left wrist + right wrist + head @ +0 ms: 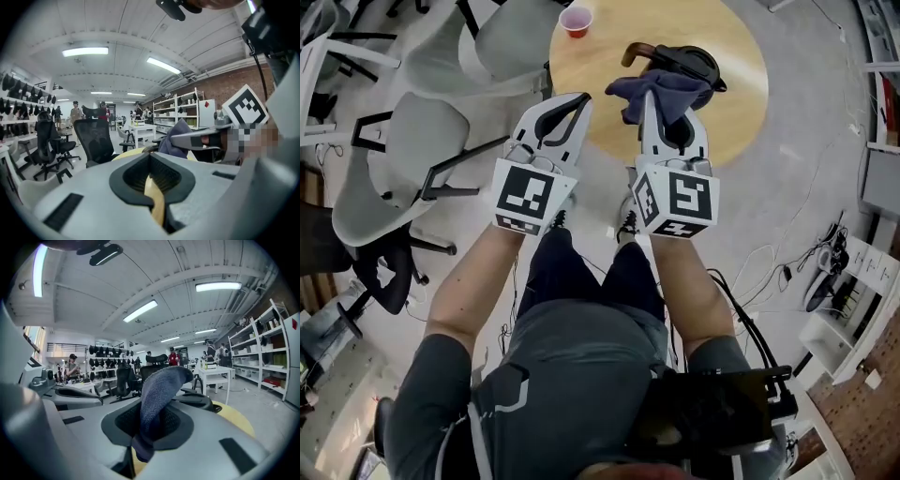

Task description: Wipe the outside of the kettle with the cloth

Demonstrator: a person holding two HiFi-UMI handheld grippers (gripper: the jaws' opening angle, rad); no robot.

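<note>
The black kettle point(689, 62) stands on the round wooden table point(741, 103), its brown handle toward the left. A dark blue cloth point(661, 92) hangs bunched just in front of the kettle, and my right gripper point(661, 111) is shut on it. In the right gripper view the cloth point(161, 392) rises from between the jaws, with the kettle point(206, 402) behind it. My left gripper point(580, 101) is shut and holds nothing, level with the right one over the table's near edge. Its own view shows the cloth point(179, 136) off to the right.
A red cup point(576, 20) sits at the table's far left edge. Grey office chairs point(412, 159) crowd the left side, and cables point(769, 267) and a shelf unit point(853, 309) lie on the floor at right. People stand far off in the room.
</note>
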